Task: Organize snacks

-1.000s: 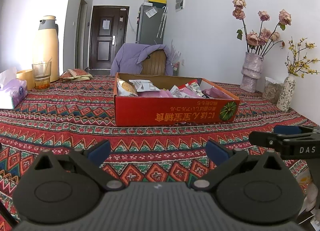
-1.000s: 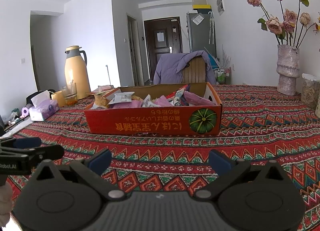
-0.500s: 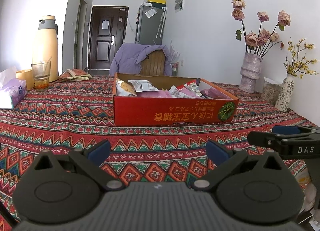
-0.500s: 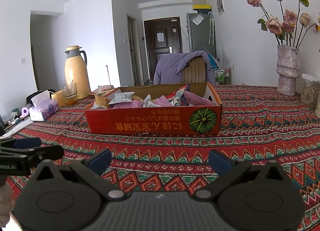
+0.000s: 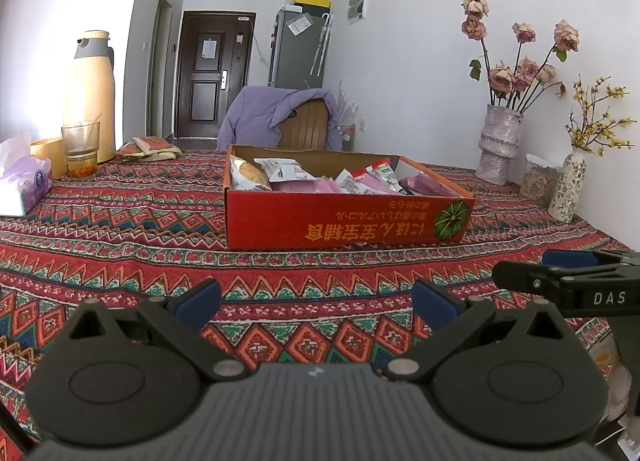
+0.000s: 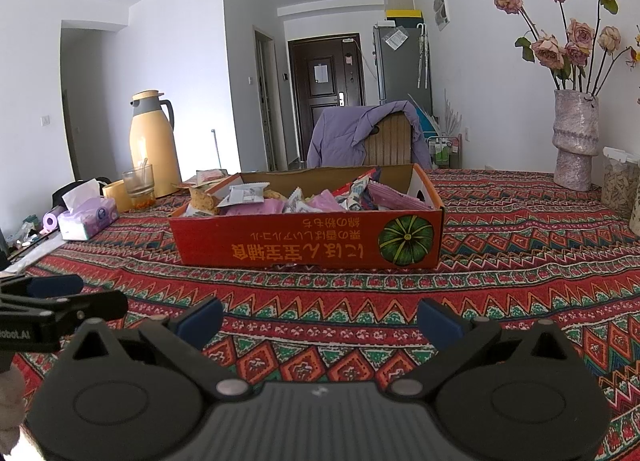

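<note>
A shallow red cardboard box [image 5: 344, 221] [image 6: 304, 239] with a pumpkin print sits mid-table on the patterned cloth, and several snack packets [image 5: 316, 177] [image 6: 304, 199] lie in it. My left gripper [image 5: 316, 303] is open, well short of the box, with nothing between its blue-padded fingers. My right gripper [image 6: 320, 319] is also open and empty, low over the cloth in front of the box. Each gripper shows at the edge of the other's view: the right gripper [image 5: 568, 281] to the right, the left gripper [image 6: 52, 301] to the left.
A yellow thermos [image 5: 94, 97] [image 6: 152, 145], a glass [image 5: 80, 149], a tissue pack [image 5: 24, 185] [image 6: 88, 215] and flat packets [image 5: 148, 147] stand at the left. Flower vases [image 5: 500, 149] [image 6: 576, 141] and a jar [image 5: 540, 181] line the right wall. A chair with a purple jacket [image 5: 280, 117] is behind the table.
The left wrist view has shifted slightly, with the box sitting a little lower and to the left in the frame. Both grippers remain open and empty.
</note>
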